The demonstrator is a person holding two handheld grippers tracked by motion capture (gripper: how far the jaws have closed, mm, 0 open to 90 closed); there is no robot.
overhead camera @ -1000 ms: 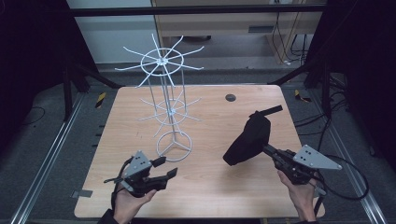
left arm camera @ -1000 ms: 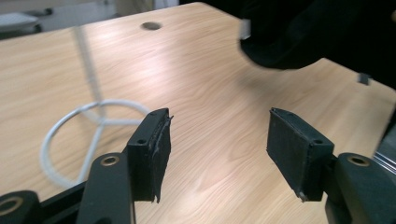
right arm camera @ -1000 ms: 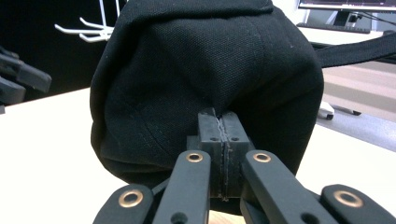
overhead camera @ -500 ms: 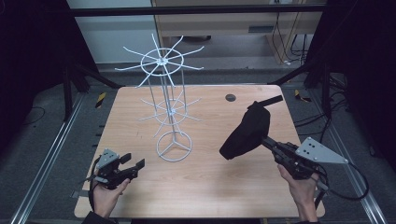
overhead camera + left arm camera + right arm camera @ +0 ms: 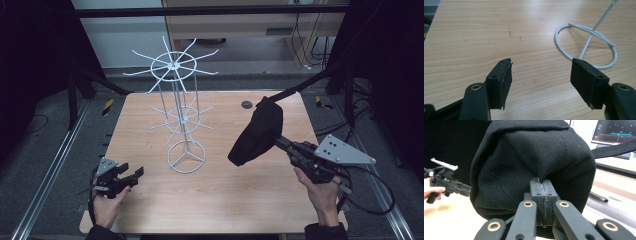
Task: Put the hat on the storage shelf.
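A black cloth cap (image 5: 257, 132) hangs in the air over the right half of the wooden table (image 5: 215, 200), its strap (image 5: 295, 90) sticking out to the upper right. My right gripper (image 5: 278, 141) is shut on the cap's lower edge; in the right gripper view the pads (image 5: 541, 185) pinch the cloth of the cap (image 5: 531, 155). A white wire rack (image 5: 180, 100) with two tiers of spokes stands mid-table. My left gripper (image 5: 134, 173) hovers low near the front left corner; its jaws have just been opening and stand open (image 5: 541, 65) with nothing between them, facing the rack's base ring (image 5: 584, 30).
A small dark round spot (image 5: 246, 104) lies at the table's far edge behind the cap. Metal rails and black frame posts (image 5: 75, 100) flank the table. The left gripper (image 5: 449, 185) appears beyond the cap in the right gripper view, and a lit screen (image 5: 614, 131) sits at upper right.
My left hand has slid left toward the front left corner and dropped lower. My right gripper has raised the cap, which now stands more upright and higher above the table.
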